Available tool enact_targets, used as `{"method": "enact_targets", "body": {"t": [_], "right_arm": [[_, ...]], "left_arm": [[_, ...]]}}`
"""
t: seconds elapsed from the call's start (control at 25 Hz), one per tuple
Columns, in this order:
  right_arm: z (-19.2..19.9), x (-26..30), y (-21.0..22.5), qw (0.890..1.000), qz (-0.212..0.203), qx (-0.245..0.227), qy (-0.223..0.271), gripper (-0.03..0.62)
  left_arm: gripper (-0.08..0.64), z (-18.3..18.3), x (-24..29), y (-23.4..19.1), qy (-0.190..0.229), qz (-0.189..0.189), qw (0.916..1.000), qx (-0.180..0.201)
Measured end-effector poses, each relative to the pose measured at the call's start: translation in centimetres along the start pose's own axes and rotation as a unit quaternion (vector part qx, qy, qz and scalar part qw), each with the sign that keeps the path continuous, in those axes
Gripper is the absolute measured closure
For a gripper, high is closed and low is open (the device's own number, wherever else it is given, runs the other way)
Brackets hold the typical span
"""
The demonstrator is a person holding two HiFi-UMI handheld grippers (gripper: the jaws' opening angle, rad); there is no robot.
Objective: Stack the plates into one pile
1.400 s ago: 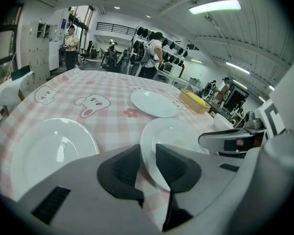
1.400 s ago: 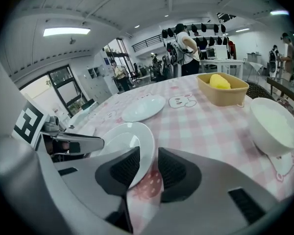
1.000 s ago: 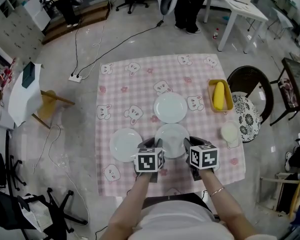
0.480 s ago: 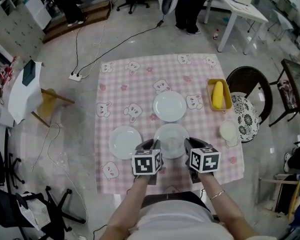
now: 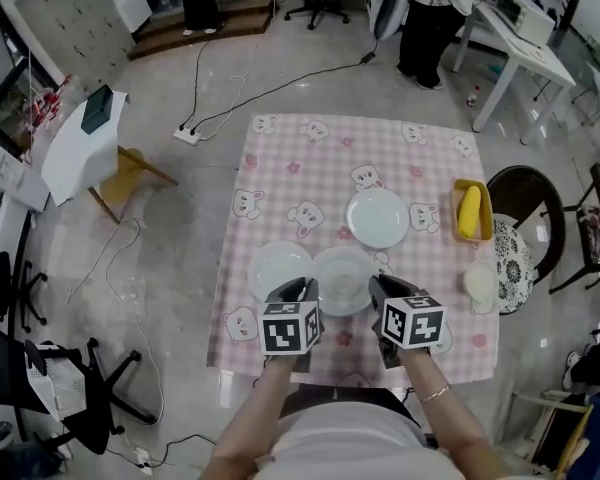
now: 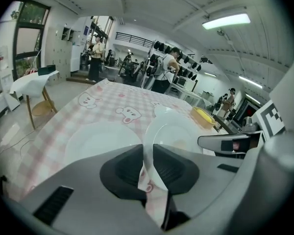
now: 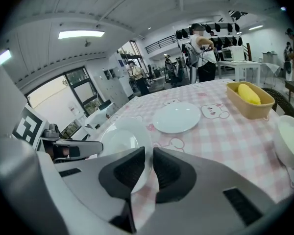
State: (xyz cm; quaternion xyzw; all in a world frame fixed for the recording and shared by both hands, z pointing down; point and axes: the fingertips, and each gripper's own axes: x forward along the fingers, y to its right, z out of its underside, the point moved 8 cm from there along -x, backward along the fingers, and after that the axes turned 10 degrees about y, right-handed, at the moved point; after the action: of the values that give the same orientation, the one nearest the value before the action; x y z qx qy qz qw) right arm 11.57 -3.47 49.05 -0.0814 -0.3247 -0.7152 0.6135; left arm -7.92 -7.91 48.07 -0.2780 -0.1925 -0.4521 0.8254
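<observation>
Three white plates are on the pink checked tablecloth (image 5: 310,158). My two grippers hold the near middle plate (image 5: 345,280) (image 6: 176,131) (image 7: 118,142) by its near rim, tilted and a little above the cloth. The left gripper (image 5: 304,290) (image 6: 147,156) grips the rim's left side, and its jaws are still closing on it. On the right side the right gripper (image 5: 379,290) (image 7: 149,166) does the same. A second plate (image 5: 280,270) (image 6: 100,141) lies just left of the held one. The third plate (image 5: 377,218) (image 7: 176,117) lies farther back to the right.
A yellow tray (image 5: 469,211) (image 7: 250,101) with a yellow item sits at the table's right edge, and a white bowl (image 5: 480,283) (image 7: 290,141) is nearer along it. A dark chair (image 5: 520,228) stands right of the table. People stand far off beyond it.
Both grippers have closed on the middle plate's near rim and risen with it. The plate has tilted up off the cloth. The head view has shifted.
</observation>
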Motion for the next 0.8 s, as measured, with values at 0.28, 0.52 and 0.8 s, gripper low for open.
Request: {"method": "enact_targets", "body": {"t": [0.28,0.52,0.8], "right_arm": [[-0.5,3.2,-4.7,0.998,-0.052,-0.034,-0.018,0.535],[-0.6,5.9,-8.5,0.994,-0.086,-0.056,-0.032,0.537],[-0.6,8.3,-10.7,0.991,-0.103,-0.069,-0.046,0.537]], "left_arm": [[0.477,-0.1,-2.7,-4.8,0.022,-0.051,0.9979,-0.033],[0.477,-0.2,-4.6,-8.6,0.032,-0.085,0.9943,-0.056],[0.477,-0.3,-5.1,-11.3,0.035,-0.106,0.9912,-0.071]]}}
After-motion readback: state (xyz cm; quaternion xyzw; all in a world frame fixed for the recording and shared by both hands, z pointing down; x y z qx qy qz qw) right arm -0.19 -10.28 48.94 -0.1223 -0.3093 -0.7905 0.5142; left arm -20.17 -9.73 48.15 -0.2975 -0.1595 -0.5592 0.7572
